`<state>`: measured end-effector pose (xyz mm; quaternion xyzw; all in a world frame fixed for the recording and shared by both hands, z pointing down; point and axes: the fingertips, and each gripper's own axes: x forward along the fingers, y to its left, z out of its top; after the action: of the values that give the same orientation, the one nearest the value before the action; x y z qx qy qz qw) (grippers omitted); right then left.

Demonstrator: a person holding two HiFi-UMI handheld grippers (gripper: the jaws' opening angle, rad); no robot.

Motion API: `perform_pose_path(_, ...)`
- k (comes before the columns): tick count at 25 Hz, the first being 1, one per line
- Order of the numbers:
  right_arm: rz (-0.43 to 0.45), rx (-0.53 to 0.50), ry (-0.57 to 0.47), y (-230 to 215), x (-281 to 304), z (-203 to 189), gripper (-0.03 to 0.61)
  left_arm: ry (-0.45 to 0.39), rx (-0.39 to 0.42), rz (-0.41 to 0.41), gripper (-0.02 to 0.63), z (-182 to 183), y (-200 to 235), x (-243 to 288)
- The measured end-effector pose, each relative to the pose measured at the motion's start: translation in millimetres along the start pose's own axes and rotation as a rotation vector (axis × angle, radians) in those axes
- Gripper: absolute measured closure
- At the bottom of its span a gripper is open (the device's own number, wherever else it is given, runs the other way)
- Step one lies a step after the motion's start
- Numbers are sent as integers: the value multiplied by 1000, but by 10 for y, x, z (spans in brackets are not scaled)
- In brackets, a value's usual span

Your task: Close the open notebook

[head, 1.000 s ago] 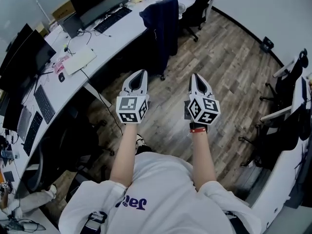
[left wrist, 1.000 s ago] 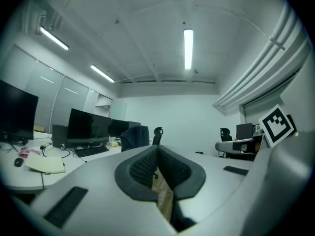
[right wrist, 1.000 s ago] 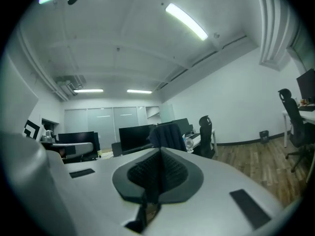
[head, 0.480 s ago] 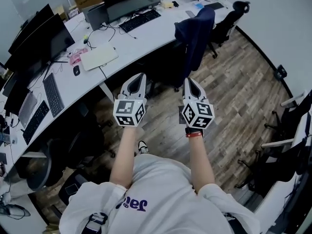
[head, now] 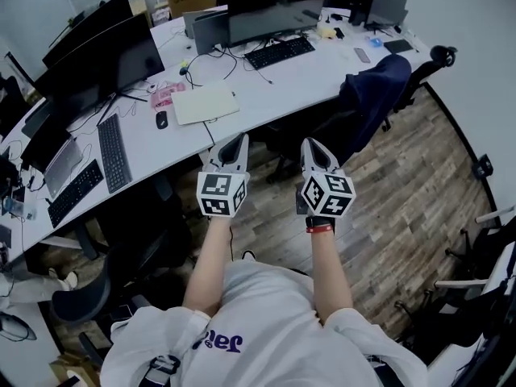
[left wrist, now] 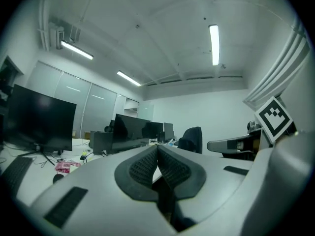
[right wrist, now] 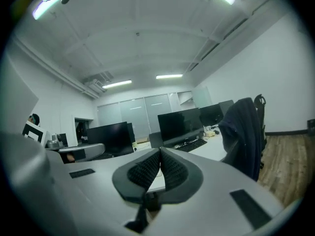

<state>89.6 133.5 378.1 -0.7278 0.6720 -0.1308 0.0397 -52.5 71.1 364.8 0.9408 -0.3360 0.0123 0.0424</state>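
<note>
**Both grippers closed and empty; notebook on the desk ahead**

Head view: The person stands on a wooden floor (head: pixel 403 192) facing a long white desk (head: pixel 266 79). The left gripper (head: pixel 239 139) and the right gripper (head: pixel 310 143) are held out side by side, near each other. Their tips reach the desk's near edge in the picture, and neither touches anything. The notebook (head: pixel 205 103) lies flat on the desk as a pale rectangle, just beyond the left gripper's tip and apart from it. From this height I cannot tell whether it lies open. A mouse (head: pixel 160 119) sits just beside its left edge, with a pink packet (head: pixel 165 97) behind the mouse. A dark keyboard (head: pixel 113 151) lies farther left. A second keyboard (head: pixel 278 52) lies in front of a row of monitors (head: pixel 274 10). To the right, a chair (head: pixel 379 87) draped with a dark jacket stands against the desk.

Left gripper view: The left gripper's jaws are pressed together, ribbed pad against ribbed pad, with nothing between them. Past the jaws are the monitors, the pink packet low at the left and the draped chair. The right gripper's marker cube is at the right edge. The notebook cannot be made out here.

Right gripper view: The right gripper's jaws also meet pad to pad and hold nothing. Beyond them are the monitors and the second keyboard, with the draped chair at the right over the floor.
</note>
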Motion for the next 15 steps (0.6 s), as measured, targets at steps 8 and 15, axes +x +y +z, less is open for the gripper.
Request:
perform_pose_path(8,87,-28,67,572,726,-307,577,51,-52,82,594,-316,784,-96)
perform_pose_path(15,207,-58,150,916,1596,-543,577,86,-79,181,594,-498,1415,92)
